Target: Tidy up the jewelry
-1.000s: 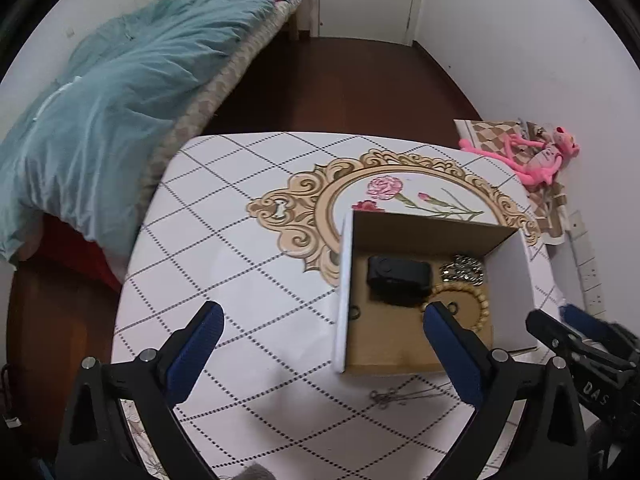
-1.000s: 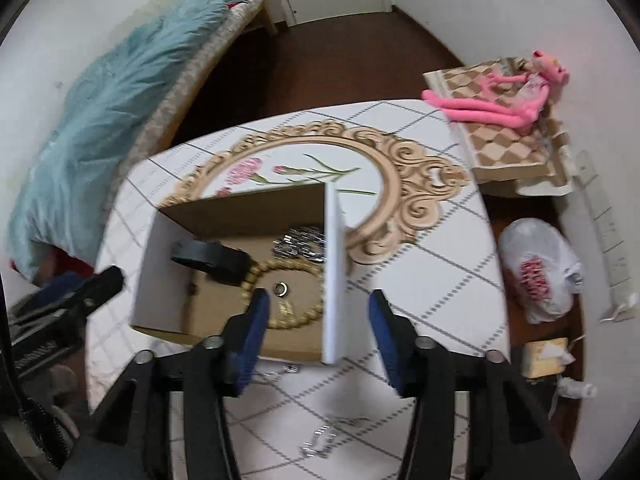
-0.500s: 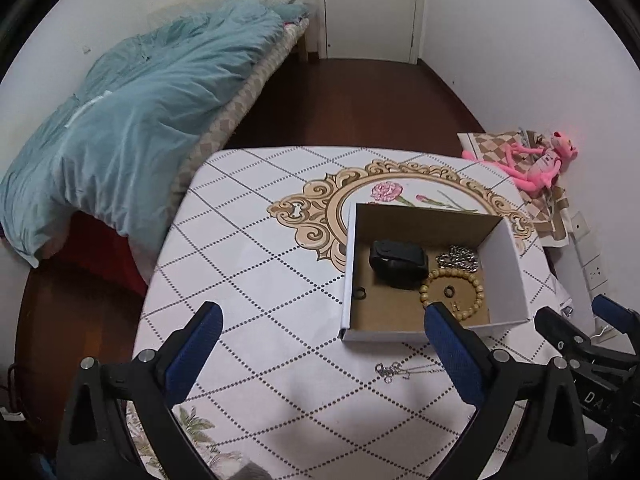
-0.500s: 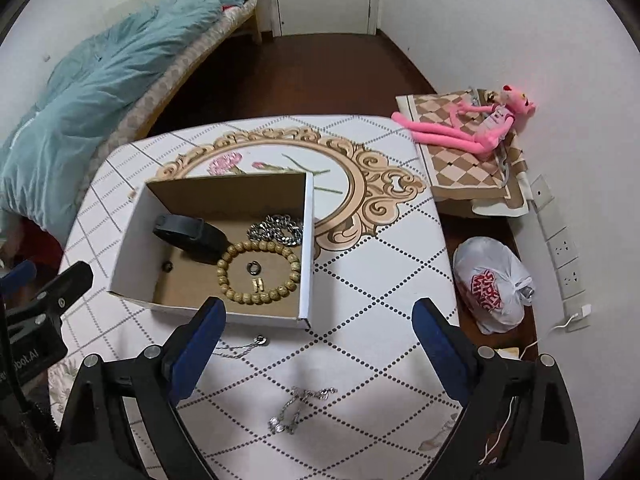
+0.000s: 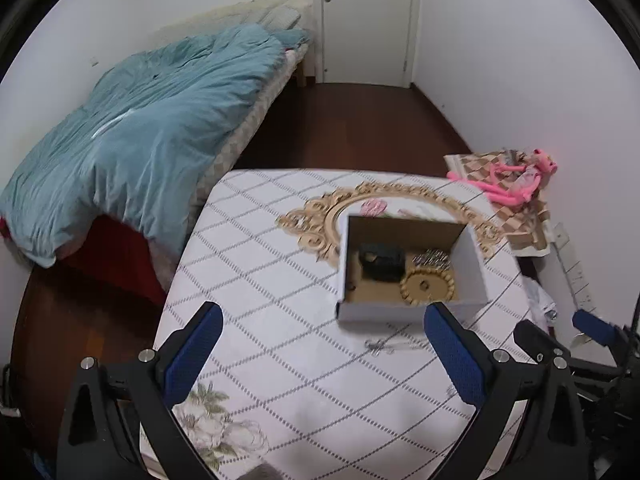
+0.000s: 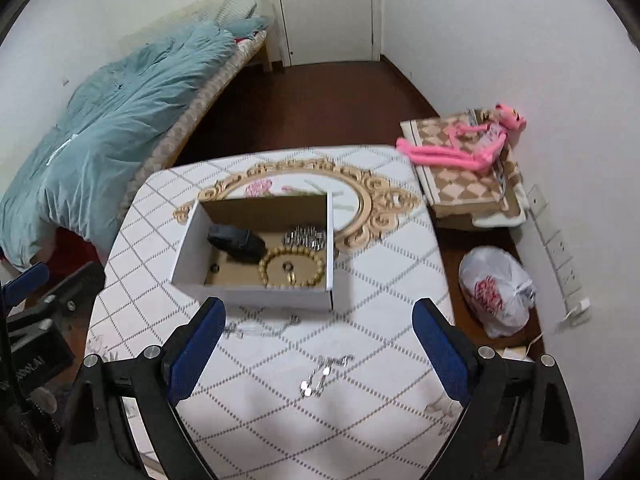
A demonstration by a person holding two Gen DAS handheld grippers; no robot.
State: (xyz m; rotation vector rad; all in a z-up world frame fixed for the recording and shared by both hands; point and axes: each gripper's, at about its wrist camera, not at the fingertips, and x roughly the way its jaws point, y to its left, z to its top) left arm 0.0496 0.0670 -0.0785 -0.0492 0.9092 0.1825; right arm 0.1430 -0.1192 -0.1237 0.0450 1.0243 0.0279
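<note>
An open white cardboard box [image 6: 280,300] stands on the table [image 6: 380,320]; it also shows in the left wrist view [image 5: 400,314]. Inside lie a black watch [image 6: 236,242], a wooden bead bracelet [image 6: 291,268], a silver chain bracelet [image 6: 305,237] and small rings. A thin silver necklace [image 6: 260,326] lies on the cloth just in front of the box, also in the left wrist view [image 5: 386,345]. A silver chain [image 6: 322,372] lies nearer me. My left gripper [image 5: 320,354] and right gripper [image 6: 318,354] are both open and empty, held above the table's near side.
A bed with a teal duvet [image 5: 140,132] stands left of the table. A pink plush toy [image 6: 468,144] lies on a checked cushion at the right. A white plastic bag [image 6: 496,292] sits on the floor by the wall. A closed door [image 5: 364,20] is at the back.
Both grippers have pulled back and up from the box. The right gripper, a second ago narrowed around the box's right wall, has opened wide and let go.
</note>
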